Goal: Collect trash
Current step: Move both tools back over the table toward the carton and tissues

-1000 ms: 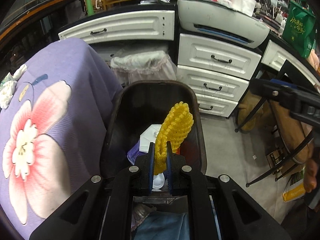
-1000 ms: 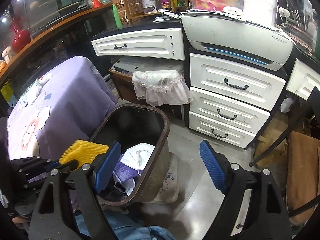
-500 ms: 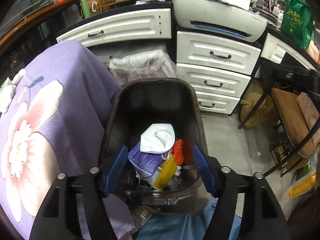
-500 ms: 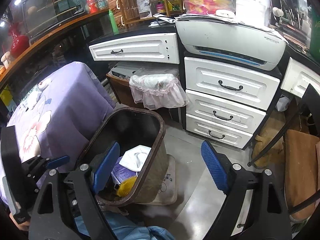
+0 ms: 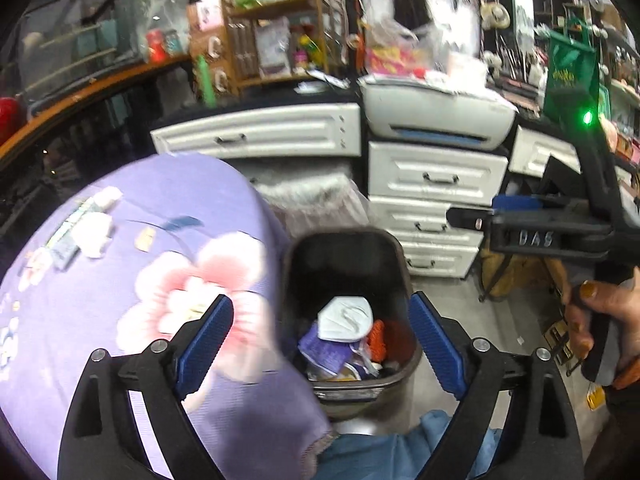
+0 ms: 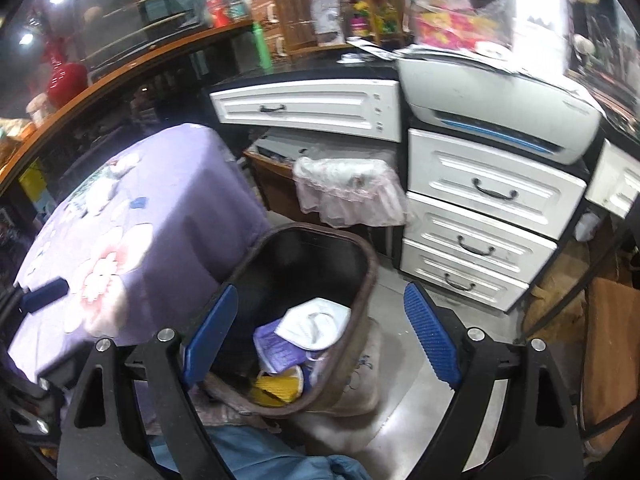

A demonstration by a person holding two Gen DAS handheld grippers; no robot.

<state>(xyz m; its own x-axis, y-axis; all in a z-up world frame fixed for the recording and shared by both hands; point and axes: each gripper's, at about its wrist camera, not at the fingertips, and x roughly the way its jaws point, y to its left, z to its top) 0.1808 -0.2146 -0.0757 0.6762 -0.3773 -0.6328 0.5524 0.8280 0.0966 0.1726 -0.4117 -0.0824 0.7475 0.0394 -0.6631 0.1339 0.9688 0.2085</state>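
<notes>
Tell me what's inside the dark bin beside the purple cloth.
Inside the bin: a white face mask on top, a purple wrapper beneath it, a yellow mesh piece at the near side, and something orange-red. Whatever lies under that pile is covered.

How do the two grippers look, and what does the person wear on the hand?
Both the left gripper and the right gripper have black plastic frames with triangular cut-outs, silver bolts and blue ribbed pads. In the left view the right gripper's body bears raised letters and a green light. The hand has dark yellow nail polish.
</notes>
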